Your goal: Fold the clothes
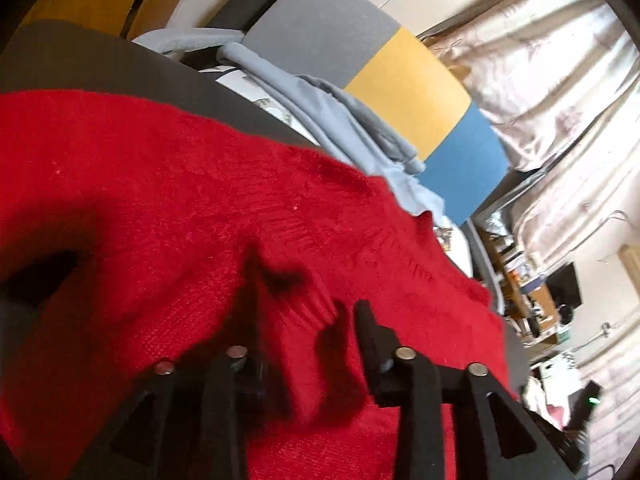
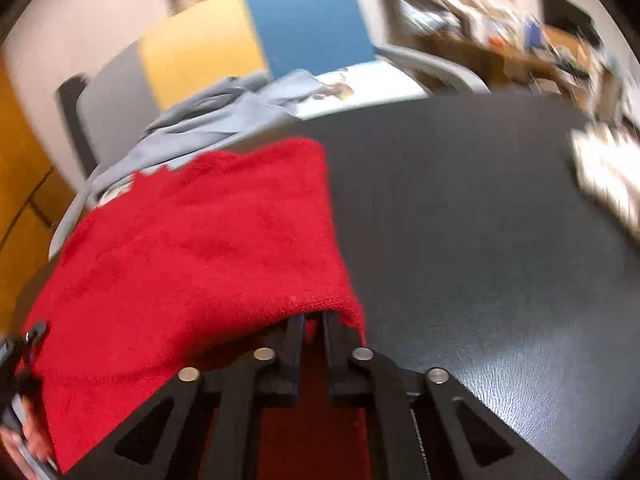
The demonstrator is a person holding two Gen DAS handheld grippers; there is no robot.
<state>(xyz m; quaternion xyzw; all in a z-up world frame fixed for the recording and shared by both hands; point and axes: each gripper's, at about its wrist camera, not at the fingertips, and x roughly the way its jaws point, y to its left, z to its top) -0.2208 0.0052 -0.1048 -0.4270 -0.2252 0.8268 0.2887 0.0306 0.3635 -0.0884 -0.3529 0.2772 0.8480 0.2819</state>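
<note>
Now the dark table (image 2: 480,220) carries the red sweater (image 2: 192,240) at nine o'clock, still rumpled and open-necked; I'd judge folding barely begun. Right gripper (image 2: 312,324) is clamped on its near hem. Left gripper (image 1: 308,316) stands apart over the knit, pinching nothing. No containers in sight.

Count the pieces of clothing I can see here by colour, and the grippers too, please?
Red fuzzy sweater, on the dark table: 1
Light blue garment, heaped by the chair: 1
Grippers: 2, the left gripper open over the sweater, the right gripper shut on its edge
Total: 2 garments, 2 grippers
</note>
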